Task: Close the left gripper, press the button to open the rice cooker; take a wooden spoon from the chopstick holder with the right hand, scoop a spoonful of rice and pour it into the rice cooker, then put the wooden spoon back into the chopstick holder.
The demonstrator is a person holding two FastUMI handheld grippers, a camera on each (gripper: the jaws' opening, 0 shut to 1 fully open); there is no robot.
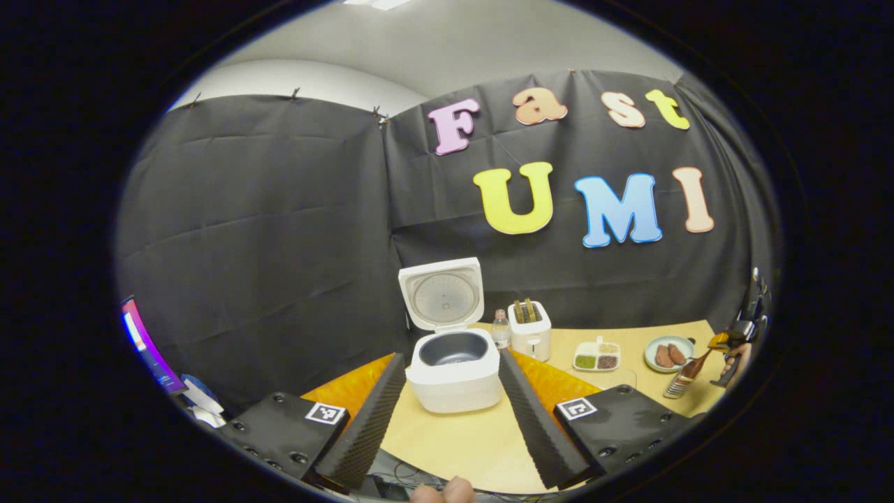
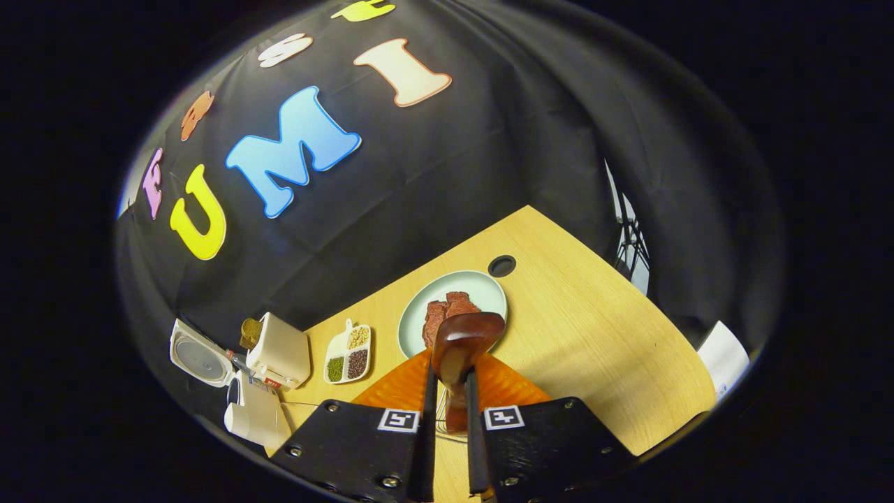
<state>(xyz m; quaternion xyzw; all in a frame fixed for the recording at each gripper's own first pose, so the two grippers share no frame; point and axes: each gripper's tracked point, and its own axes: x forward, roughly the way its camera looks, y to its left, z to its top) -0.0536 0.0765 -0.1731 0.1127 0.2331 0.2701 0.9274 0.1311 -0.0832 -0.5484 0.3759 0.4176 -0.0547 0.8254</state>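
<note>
In the right gripper view, the wooden spoon (image 2: 461, 356) is hiding part of the brown food on the green plate (image 2: 419, 318), and its handle is disappearing between the 2 fingers. The rice cooker (image 2: 255, 412) is being cut by the view's lower left rim. In the left gripper view, the chopstick holder (image 1: 676, 386) is showing too small to tell its contents.

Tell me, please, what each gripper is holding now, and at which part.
The right gripper holds the wooden spoon by its handle, just below the bowl. The left gripper is open and holds nothing.
</note>
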